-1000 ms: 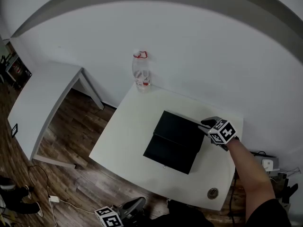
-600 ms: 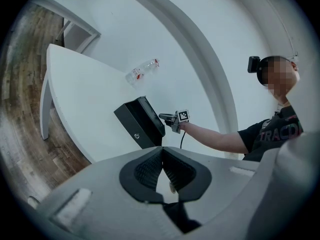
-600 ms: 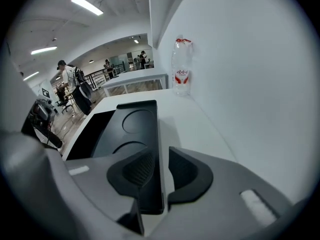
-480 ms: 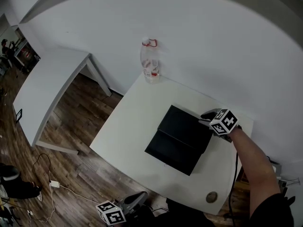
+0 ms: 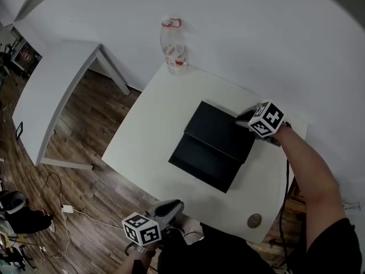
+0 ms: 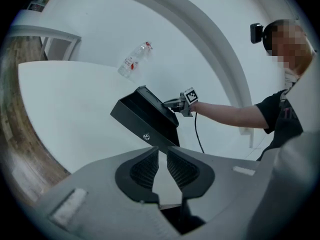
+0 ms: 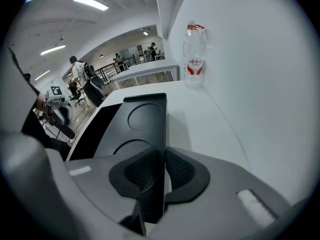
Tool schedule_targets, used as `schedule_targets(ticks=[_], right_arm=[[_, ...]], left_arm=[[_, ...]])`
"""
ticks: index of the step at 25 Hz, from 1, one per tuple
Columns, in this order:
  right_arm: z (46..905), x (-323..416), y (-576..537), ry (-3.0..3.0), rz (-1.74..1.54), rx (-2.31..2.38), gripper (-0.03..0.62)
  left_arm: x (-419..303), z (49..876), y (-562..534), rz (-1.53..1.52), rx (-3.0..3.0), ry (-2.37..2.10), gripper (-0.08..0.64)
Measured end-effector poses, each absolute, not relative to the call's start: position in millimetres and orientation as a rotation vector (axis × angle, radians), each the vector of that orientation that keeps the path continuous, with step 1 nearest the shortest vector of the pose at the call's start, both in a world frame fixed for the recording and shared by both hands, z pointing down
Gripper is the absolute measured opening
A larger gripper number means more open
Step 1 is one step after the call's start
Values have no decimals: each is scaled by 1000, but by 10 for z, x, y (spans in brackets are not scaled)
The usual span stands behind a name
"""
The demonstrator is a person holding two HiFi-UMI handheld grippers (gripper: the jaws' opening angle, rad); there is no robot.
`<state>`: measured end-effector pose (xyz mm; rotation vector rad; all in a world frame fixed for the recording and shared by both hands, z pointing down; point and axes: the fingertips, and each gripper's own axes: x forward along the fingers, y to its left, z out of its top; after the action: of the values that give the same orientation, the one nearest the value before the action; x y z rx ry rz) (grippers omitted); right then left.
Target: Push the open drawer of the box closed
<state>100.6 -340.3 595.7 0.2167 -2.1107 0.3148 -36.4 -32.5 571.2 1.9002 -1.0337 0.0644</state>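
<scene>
**A:** Head view: where is the open drawer (image 5: 201, 163)?

**B:** Jutting from the box (image 5: 221, 131) toward the person. Right gripper (image 5: 244, 117) clamps the box's back edge, likely bracing it. Left gripper (image 5: 171, 208), jaws just opened and empty, hangs short of the drawer.

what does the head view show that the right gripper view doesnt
Only the head view: the wooden floor with loose cables on it, and a round disc set in the table's near corner.

Only the right gripper view: the right gripper with its jaws closed on an edge of the box's top, people in a far room, and ceiling lights.

Both: the black box, the water bottle by the wall, the white table and the side table.
</scene>
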Motion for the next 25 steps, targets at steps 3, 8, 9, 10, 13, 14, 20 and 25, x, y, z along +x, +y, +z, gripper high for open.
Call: schedule_targets(ticks=[3, 8, 9, 10, 13, 14, 20, 25], right_arm=[[5958, 1022, -3387, -2100, 309, 211, 64], [5956, 999, -3382, -2103, 298, 217, 64], [5958, 998, -3380, -2102, 296, 217, 64], [5961, 999, -3379, -2101, 294, 218, 64], [5964, 998, -3380, -2103, 290, 222, 64], [5961, 997, -3380, -2106, 291, 225, 64], [5965, 1003, -3381, -2120, 296, 231, 64], [5963, 995, -3379, -2122, 296, 228, 64]], left_arm=[[-253, 5901, -527, 198, 1938, -1059, 83], [-142, 6143, -825, 460, 2020, -1152, 115], [-130, 6183, -865, 506, 2023, -1164, 115], [-119, 6226, -896, 550, 2022, -1173, 115], [-112, 6330, -968, 645, 2018, -1193, 117], [-114, 6350, -990, 660, 2016, -1198, 117], [19, 6402, -1066, 682, 2021, -1158, 127], [43, 6434, -1087, 682, 2011, -1152, 125]])
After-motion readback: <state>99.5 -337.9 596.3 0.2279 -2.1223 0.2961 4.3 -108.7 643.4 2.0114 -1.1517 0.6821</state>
